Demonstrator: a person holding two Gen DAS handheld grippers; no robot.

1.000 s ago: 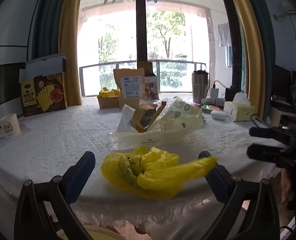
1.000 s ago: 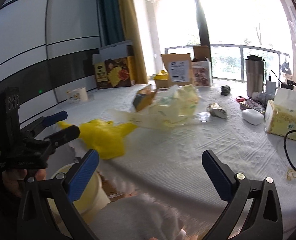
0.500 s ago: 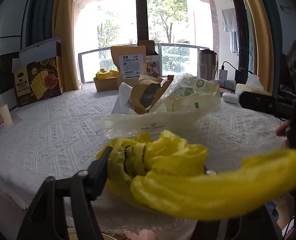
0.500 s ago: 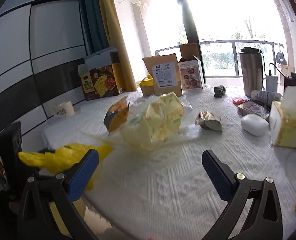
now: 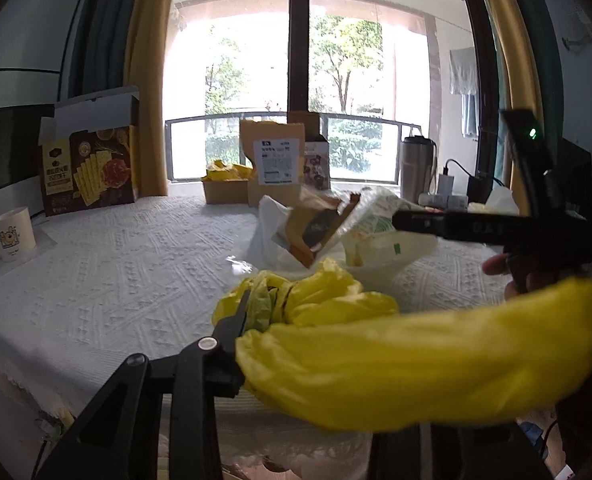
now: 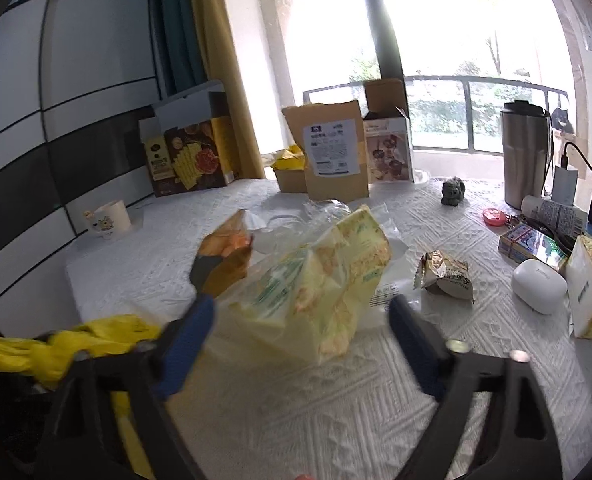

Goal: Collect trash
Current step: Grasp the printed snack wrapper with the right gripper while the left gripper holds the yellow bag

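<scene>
- Yellow plastic bag (image 5: 375, 344) fills the lower centre and right of the left wrist view, bunched and crinkled. One long lobe is blurred close to the lens; the rest is crumpled at the near tabletop (image 5: 108, 280) edge.
- Left claw (image 5: 303, 320) is closing w/ the bag between its jaws. Only the left finger shows, edge against the yellow film; the other is hidden behind the bag, so can't tell if the pads bite yet.
- Risk 1: thin slippery film. If just one fold gets caught, the bag could slide out or tear on lifting.
- Risk 2: the bag blocks much of the left lens, so aiming is poor.
- Right claw (image 6: 299, 312) is about half open and closing around the pale yellow-green snack wrapper (image 6: 323, 284), centre of the right wrist view. The blue pads flank it w/ gaps on both sides, not pressing yet.
- The wrapper is puffy and translucent, propped against an orange-brown packet (image 6: 224, 260) and clear film. Risk 3: it could crush sideways and squirt out, or drag those neighbours along.
- Small crumpled foil wrapper (image 6: 445, 276) lies apart, right of centre, more trash to collect.
- Earbud case (image 6: 539, 286) and tissue box (image 6: 591, 288) sit at right, not trash; a wide sweep could knock them.
</scene>
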